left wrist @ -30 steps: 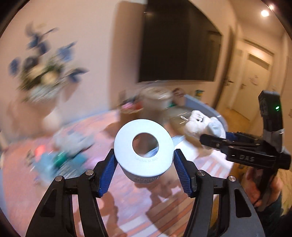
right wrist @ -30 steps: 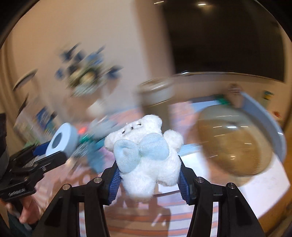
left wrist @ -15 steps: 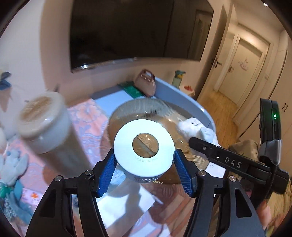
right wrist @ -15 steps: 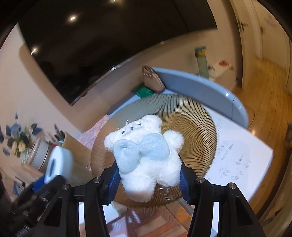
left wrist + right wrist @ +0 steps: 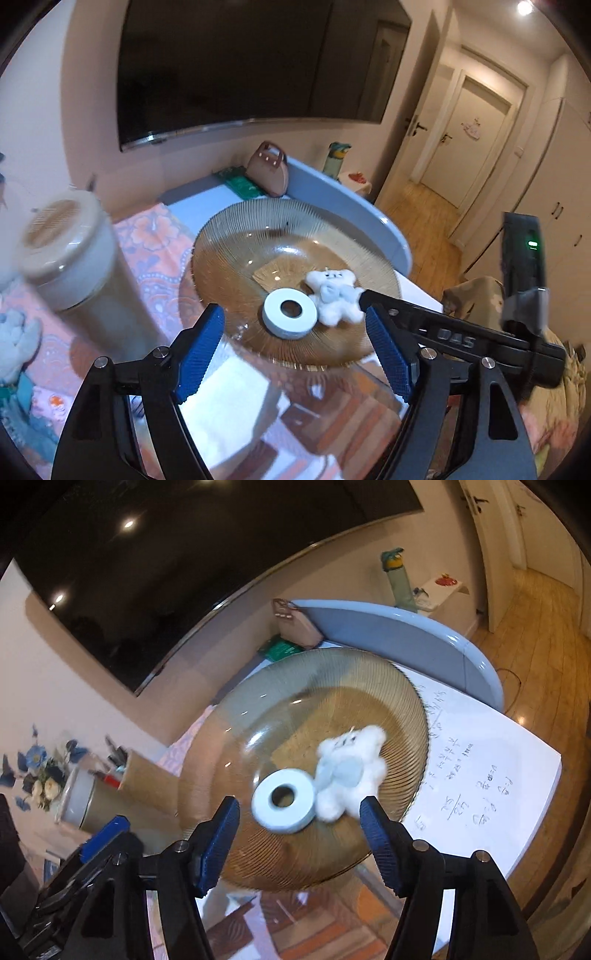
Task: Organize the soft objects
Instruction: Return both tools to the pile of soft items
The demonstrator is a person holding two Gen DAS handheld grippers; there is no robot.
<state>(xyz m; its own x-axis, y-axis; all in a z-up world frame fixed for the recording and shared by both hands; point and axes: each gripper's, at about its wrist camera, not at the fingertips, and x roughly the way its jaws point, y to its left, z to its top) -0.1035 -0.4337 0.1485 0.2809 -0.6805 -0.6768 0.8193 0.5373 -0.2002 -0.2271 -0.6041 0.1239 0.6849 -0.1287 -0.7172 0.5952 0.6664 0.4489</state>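
Observation:
A ribbed amber glass bowl (image 5: 236, 236) stands on the table. Inside it lie a white soft ring (image 5: 290, 314) and, touching its right side, a white plush bear with a pale blue bow (image 5: 334, 295). My left gripper (image 5: 293, 354) hovers over the bowl's near rim. Its jaws are opening and its blue pads touch nothing. My right gripper (image 5: 299, 845) hovers beside it, jaws also opening and off the toy. The ring (image 5: 284, 799) and the blurred bear (image 5: 351, 771) lie beyond its pads in the bowl (image 5: 369, 686).
A tall beige lidded canister (image 5: 62, 240) stands left of the bowl. A pink handbag (image 5: 267, 170) and a green bottle (image 5: 397, 579) are behind it. A handwritten white sheet (image 5: 480, 775) lies to the right. More plush toys (image 5: 14, 343) and blue flowers (image 5: 37, 771) are at the left.
Both views swung from the cluttered left of the table to over the bowl. Both grippers opened, and the ring and the bear left their pads and now lie in the bowl.

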